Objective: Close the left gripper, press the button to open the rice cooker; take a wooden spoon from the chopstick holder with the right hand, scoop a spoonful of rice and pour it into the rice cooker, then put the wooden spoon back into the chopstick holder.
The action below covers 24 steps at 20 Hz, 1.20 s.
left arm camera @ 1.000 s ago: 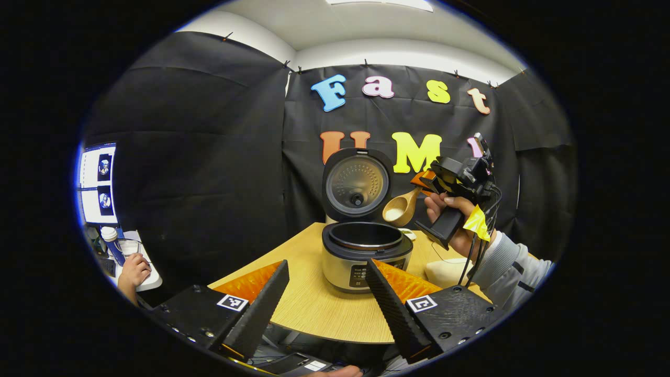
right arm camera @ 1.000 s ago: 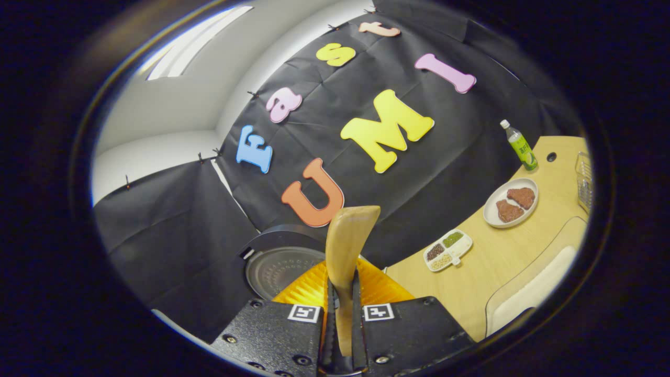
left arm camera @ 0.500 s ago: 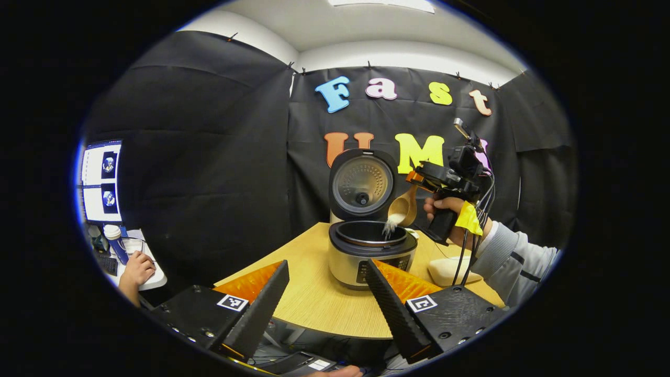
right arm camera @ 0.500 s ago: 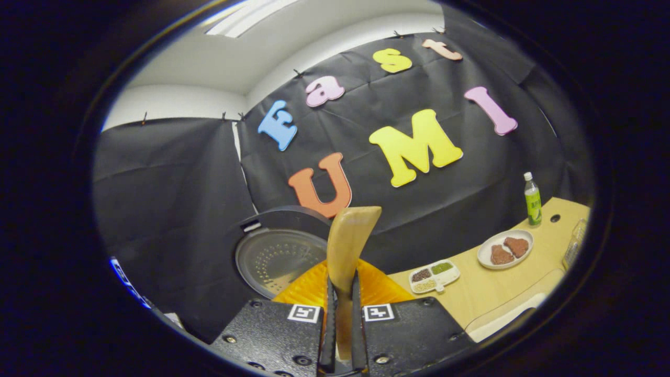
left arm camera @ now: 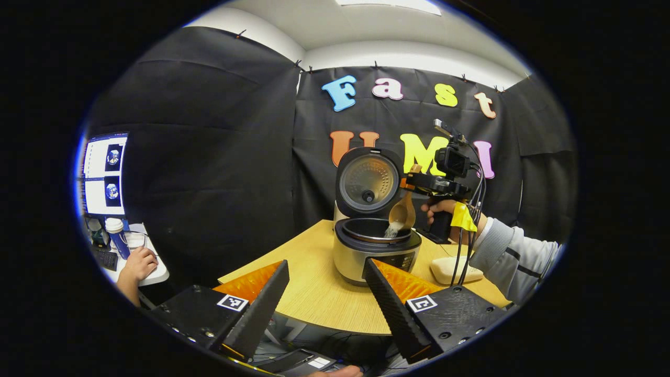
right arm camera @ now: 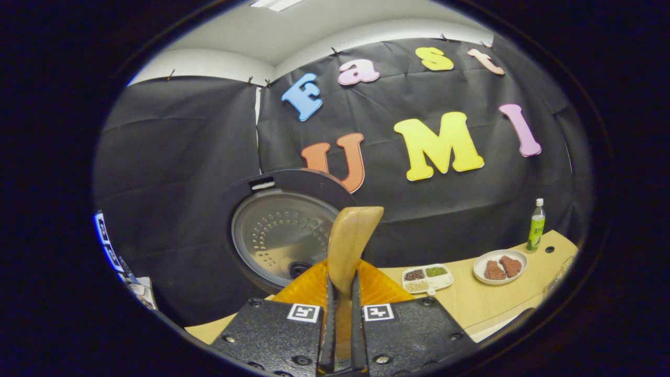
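Rice (left arm camera: 391, 230) is being poured from the wooden spoon (left arm camera: 402, 212), clamped in the right claw (right arm camera: 340, 293), into the rice cooker (left arm camera: 376, 246); the spoon's return is judged next. The left claw (left arm camera: 325, 285) is held wide apart, empty.

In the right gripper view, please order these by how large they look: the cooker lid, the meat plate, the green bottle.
1. Cooker lid, by far the largest; it is also nearest the camera.
2. Meat plate.
3. Green bottle; close to the plate in looks, so this order is unsure.
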{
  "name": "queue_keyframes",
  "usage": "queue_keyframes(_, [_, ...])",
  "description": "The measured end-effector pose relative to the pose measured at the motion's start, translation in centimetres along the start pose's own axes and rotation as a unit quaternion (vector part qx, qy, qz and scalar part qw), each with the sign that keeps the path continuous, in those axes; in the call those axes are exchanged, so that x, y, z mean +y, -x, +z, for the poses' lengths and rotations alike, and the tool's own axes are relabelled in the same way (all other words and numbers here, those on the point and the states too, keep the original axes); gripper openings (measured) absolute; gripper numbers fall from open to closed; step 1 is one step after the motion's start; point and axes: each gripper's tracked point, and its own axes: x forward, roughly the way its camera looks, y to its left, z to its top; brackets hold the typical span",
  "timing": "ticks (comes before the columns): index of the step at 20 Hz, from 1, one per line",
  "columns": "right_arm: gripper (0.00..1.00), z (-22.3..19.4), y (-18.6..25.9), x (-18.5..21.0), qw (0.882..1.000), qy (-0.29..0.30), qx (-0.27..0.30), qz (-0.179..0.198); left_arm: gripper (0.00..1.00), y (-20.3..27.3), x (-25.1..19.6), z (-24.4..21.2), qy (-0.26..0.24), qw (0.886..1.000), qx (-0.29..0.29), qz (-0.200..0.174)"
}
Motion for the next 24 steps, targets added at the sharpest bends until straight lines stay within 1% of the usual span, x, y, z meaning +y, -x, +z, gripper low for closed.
queue_keyframes(3, [0.17, -0.3, -0.3, 0.2, 1.0, 0.013, 0.007, 0.002, 0.95, 0.1, 0.2, -0.1, 0.0, 1.0, -0.003, 0.002])
queue_keyframes(5, [0.17, -0.8, -0.5, 0.6, 0.999, 0.036, 0.016, 0.007, 0.95, 0.1, 0.3, -0.3, 0.001, 1.0, -0.002, 0.003])
queue_keyframes(8, [0.17, -1.0, -0.2, 1.9, 0.994, 0.101, 0.023, 0.028, 0.95, 0.1, 0.3, -0.9, 0.003, 1.0, 0.008, 0.003])
queue_keyframes(12, [0.17, -0.8, 0.2, 3.7, 0.988, 0.147, 0.011, 0.048, 0.95, 0.4, 0.3, -0.9, -0.007, 1.0, 0.006, 0.007])
queue_keyframes(15, [0.17, -0.4, 0.8, 4.2, 0.982, 0.181, 0.004, 0.048, 0.95, 0.6, 0.1, -1.0, -0.006, 1.0, 0.007, 0.007])
queue_keyframes(19, [0.17, 0.3, 1.5, 4.6, 0.97, 0.238, -0.006, 0.043, 0.95, 0.6, -0.3, -0.6, -0.009, 1.0, 0.005, 0.008])
queue_keyframes(24, [0.17, 1.8, 3.2, 3.7, 0.966, 0.254, -0.018, 0.034, 0.94, 0.2, -1.5, -0.5, -0.013, 1.0, 0.007, -0.002])
